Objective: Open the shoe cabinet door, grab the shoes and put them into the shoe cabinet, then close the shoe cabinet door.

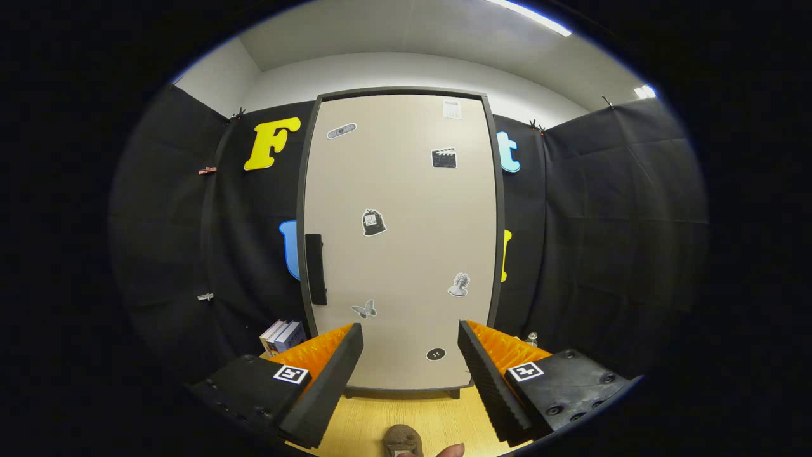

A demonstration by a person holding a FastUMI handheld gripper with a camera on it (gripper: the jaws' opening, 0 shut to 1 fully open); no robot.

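A tall beige shoe cabinet [406, 209] with a dark frame stands straight ahead, its door shut and dotted with small stickers. A black vertical handle [315, 268] sits on the door's left edge at mid height. My gripper [411, 336] is open, its orange and black fingers [330, 374] spread wide, some way short of the door and lower than the handle. On the wooden floor below and between the fingers lies a brown shoe [402, 439], partly cut off from sight. Beside it a fingertip [451, 450] pokes in.
Black cloth walls close in on both sides of the cabinet. A few books [282, 336] stand on the floor left of the cabinet, behind my left finger. A small clear bottle [531, 337] sits on the right, beyond my right finger. Pale wooden floor [438, 412] runs up to the cabinet's base.
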